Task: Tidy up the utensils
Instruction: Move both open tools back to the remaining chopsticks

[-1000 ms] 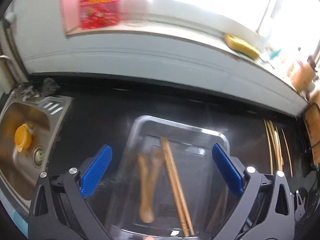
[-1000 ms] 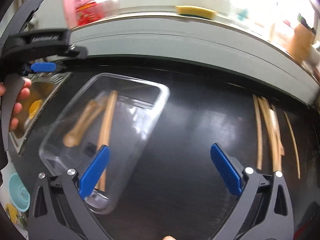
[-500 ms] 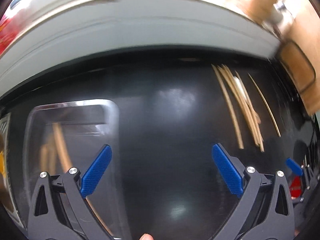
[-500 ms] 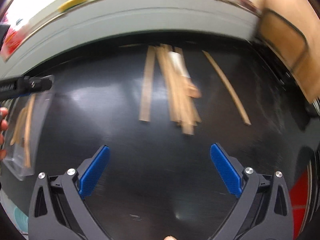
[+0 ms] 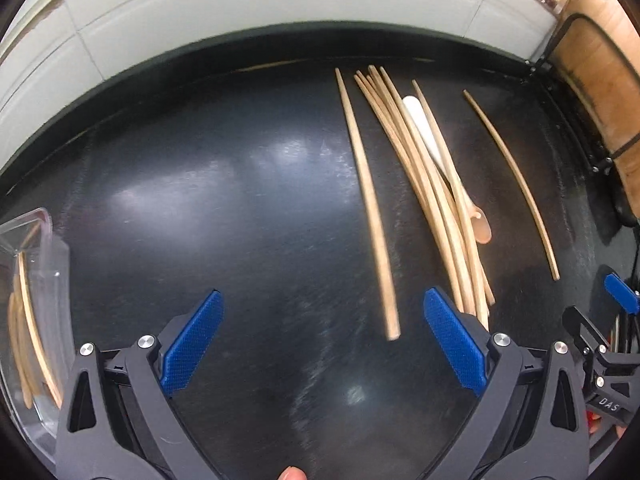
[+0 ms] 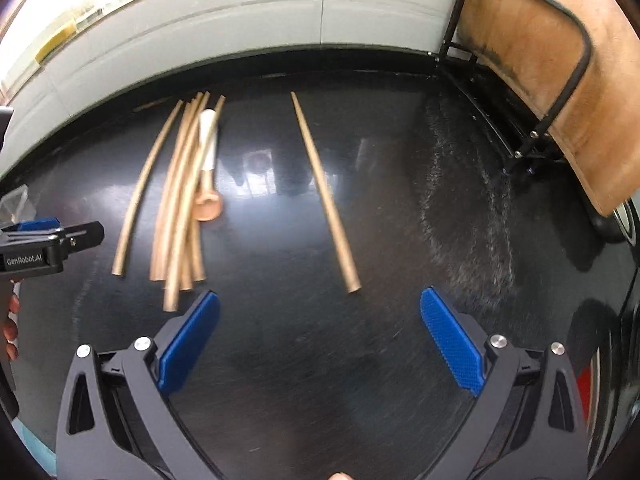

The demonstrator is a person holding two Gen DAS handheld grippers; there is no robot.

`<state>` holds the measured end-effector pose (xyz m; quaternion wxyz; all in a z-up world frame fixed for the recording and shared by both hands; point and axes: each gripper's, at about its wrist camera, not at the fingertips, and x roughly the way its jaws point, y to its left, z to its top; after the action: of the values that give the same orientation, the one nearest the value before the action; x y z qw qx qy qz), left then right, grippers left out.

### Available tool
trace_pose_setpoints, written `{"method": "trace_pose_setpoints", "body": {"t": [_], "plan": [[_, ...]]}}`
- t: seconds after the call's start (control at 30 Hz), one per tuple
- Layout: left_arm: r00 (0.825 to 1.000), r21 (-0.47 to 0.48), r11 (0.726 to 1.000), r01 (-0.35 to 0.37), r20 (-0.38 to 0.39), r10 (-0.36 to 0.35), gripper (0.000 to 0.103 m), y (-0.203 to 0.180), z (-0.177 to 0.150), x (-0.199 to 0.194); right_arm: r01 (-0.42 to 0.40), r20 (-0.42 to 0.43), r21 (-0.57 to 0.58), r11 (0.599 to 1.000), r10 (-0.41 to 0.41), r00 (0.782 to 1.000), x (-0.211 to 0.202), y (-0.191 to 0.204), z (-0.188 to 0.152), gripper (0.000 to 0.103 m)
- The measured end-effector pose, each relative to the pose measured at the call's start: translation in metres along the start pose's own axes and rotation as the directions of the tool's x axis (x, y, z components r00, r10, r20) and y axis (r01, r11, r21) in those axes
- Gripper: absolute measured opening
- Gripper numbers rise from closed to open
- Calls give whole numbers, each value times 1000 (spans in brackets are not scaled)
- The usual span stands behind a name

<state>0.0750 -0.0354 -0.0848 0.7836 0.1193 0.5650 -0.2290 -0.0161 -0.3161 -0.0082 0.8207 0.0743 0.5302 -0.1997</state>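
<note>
Several wooden chopsticks lie on the black counter. A bundle [image 5: 424,184] with a small wooden spoon [image 5: 482,228] lies ahead of my left gripper [image 5: 322,340], which is open and empty; one chopstick [image 5: 370,208] lies apart to the left and another [image 5: 516,184] to the right. In the right wrist view the bundle [image 6: 180,208] and spoon [image 6: 208,208] lie to the left, and a lone chopstick [image 6: 326,196] lies ahead of my open, empty right gripper [image 6: 320,340]. A clear plastic container [image 5: 28,308] holding chopsticks sits at the far left.
A wooden cutting board in a black rack [image 6: 552,64] stands at the right end of the counter. A grey tiled wall [image 5: 240,12] runs along the back. The left gripper's body [image 6: 44,244] shows at the left edge of the right wrist view.
Both grippers have swung right, away from the clear container and towards the loose chopsticks. Both stayed open and empty.
</note>
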Motion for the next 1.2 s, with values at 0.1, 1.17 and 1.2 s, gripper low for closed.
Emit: {"method": "trace_pose_setpoints", "body": {"t": [0.1,1.17,1.2], "plan": [[999,-24,999,-33,-14,33,98,-7,5,11,-8,-27,-29,1000,7,1000,16,-11,6,97],[988,-102,985,-142,-68,136,98,-29,58,66,-140,-97,-131,981,127,987,98,-11,79,98],[988,-98,985,-141,-73,134,98,-30,59,67,-141,-100,-132,981,128,987,100,-9,83,98]]}}
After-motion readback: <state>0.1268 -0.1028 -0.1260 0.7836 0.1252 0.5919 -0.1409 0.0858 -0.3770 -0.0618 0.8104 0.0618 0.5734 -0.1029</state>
